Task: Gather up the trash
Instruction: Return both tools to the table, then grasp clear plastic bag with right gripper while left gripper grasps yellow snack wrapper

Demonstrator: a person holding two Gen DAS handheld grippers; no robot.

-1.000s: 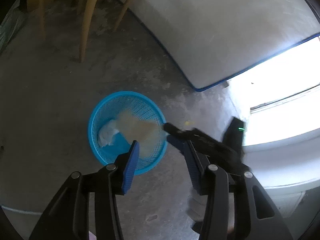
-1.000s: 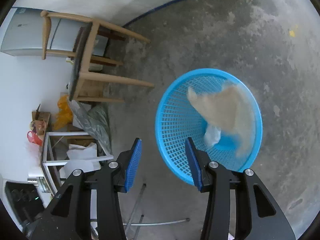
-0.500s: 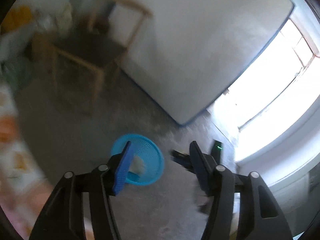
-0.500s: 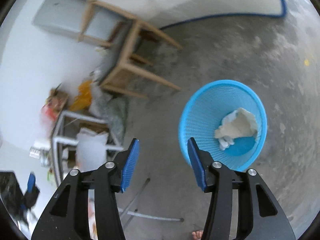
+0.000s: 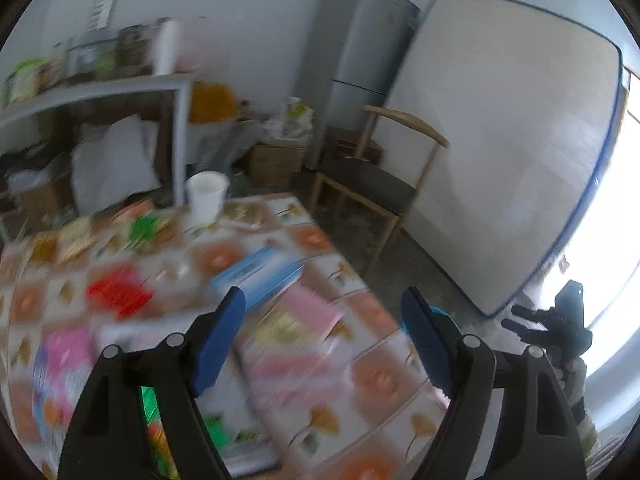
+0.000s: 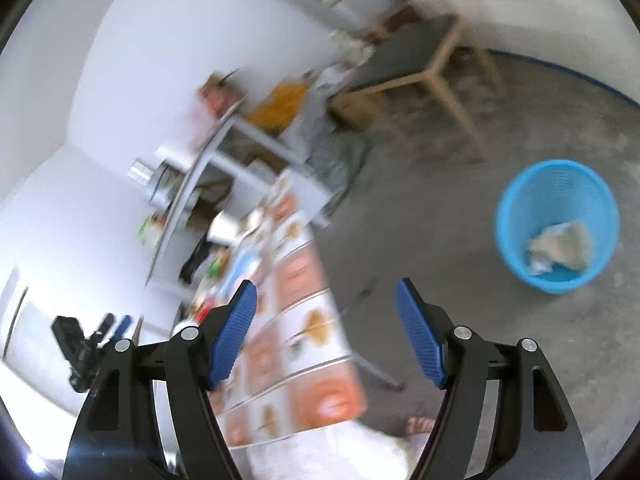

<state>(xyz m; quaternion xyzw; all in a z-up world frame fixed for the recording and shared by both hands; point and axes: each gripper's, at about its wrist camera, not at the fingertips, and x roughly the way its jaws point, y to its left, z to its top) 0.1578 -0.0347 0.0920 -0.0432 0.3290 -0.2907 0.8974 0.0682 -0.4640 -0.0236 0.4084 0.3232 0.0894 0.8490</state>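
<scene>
The left gripper (image 5: 324, 344) has just been spreading its jaws; they stand wide apart with nothing between them. Behind its blue pads (image 5: 218, 338), low in the left wrist frame, lies a table (image 5: 376, 376) with an orange-and-white patterned cloth, blurred, littered with a blue box (image 5: 260, 276), a pink packet (image 5: 310, 310), a red wrapper (image 5: 118, 294) and a white cup (image 5: 206, 196) near its far edge. A wooden chair (image 5: 372, 188) stands right of centre, a grey fridge (image 5: 352, 72) above it.

The right gripper (image 6: 326, 330) has likewise been opening its jaws, which are released and empty. Between them shows the table's edge over bare concrete floor (image 6: 460, 240). At the right of that frame sits the blue basket (image 6: 556, 224) on the floor, well apart from the table, with crumpled paper trash (image 6: 560, 246) inside.
</scene>
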